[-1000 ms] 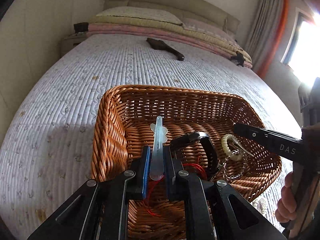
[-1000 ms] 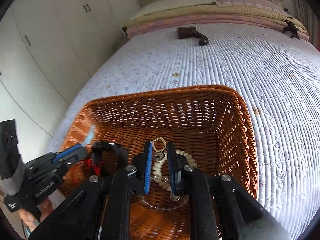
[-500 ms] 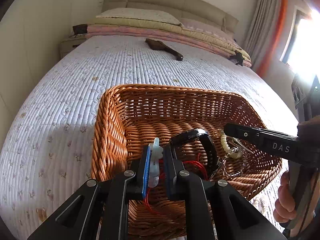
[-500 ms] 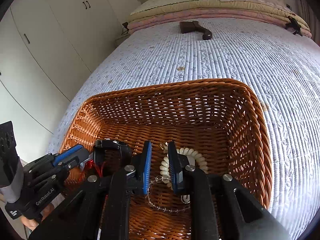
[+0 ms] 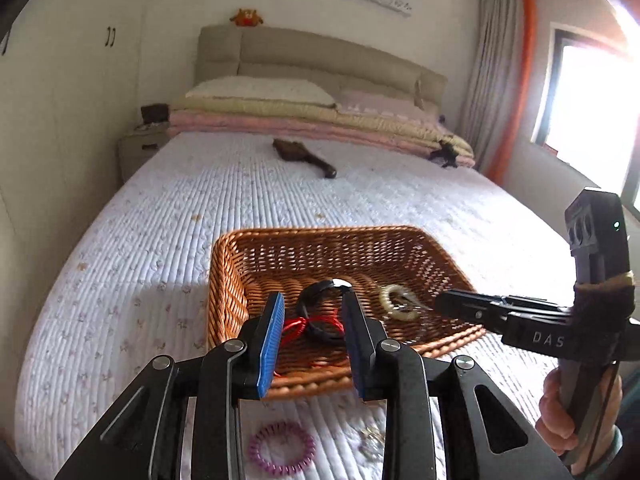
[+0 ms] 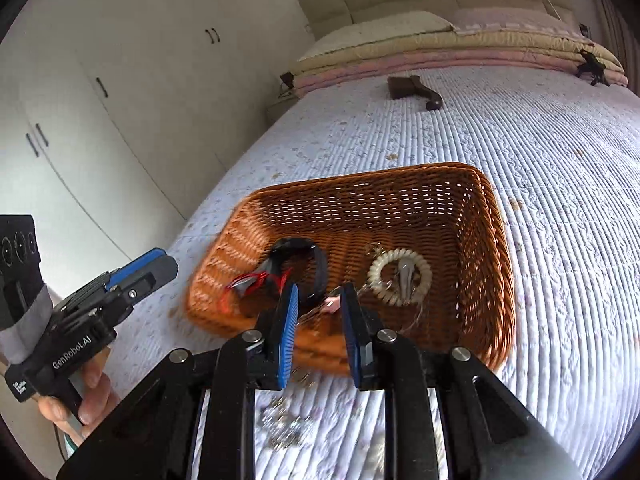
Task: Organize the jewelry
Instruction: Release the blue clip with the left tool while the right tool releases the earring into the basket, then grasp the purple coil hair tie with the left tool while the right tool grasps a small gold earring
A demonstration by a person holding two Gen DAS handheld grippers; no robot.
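A brown wicker basket (image 5: 224, 280) (image 6: 496, 248) sits on the quilted bed. In it lie a black watch (image 5: 320, 292) (image 6: 316, 256), a red cord (image 5: 296, 326) (image 6: 248, 282) and a cream spiral bracelet (image 5: 396, 302) (image 6: 400, 274) with a metal clip inside it. My left gripper (image 5: 314, 322) is open and empty, above the basket's near side; it also shows in the right wrist view (image 6: 132, 276). My right gripper (image 6: 318, 312) is open and empty over the basket's near rim; it also shows in the left wrist view (image 5: 460, 306).
A purple spiral hair tie (image 5: 280, 448) and a small silvery chain piece (image 5: 372, 444) (image 6: 284, 424) lie on the quilt in front of the basket. A dark wooden brush (image 5: 304, 156) (image 6: 416, 92) lies far up the bed. Wardrobe doors stand at the left.
Both grippers opened and pulled back and up from the basket. The left let go of the pale hair clip, the right let go of the bracelet's clasp; both items lie in the basket.
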